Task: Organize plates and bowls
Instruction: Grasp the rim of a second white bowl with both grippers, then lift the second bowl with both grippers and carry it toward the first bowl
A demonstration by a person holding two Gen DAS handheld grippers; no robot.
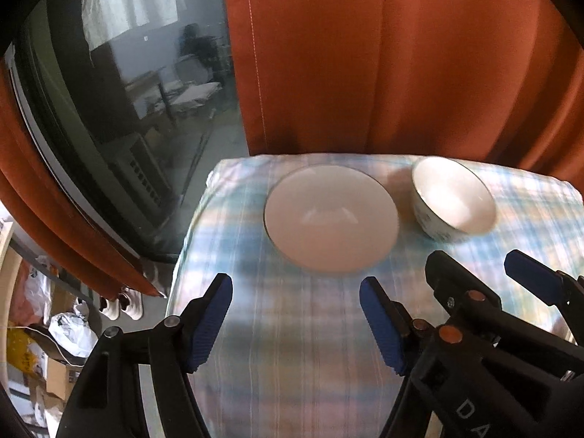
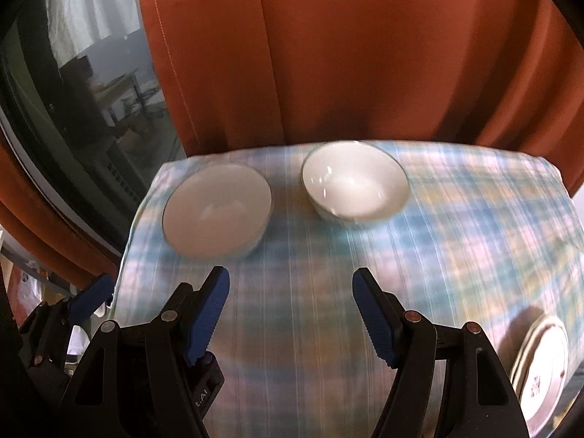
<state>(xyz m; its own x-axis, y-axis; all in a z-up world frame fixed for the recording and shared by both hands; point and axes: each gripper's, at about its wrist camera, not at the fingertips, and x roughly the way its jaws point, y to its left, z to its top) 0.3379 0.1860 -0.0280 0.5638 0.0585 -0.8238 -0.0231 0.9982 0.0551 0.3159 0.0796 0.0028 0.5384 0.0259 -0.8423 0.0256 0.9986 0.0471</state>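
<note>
Both grippers are empty, jaws standing wide apart: the left gripper (image 1: 295, 284) hangs above the checked cloth (image 1: 292, 346) covering the surface, near the front edge of a white plate (image 1: 330, 221), and the right gripper (image 2: 291, 279) hangs beside it, short of a white bowl (image 2: 354, 186). Plate and bowl sit side by side but apart at the far end of the surface, before an orange curtain (image 2: 328, 54). A patterned plate (image 2: 544, 376) lies at the surface's near right edge.
</note>
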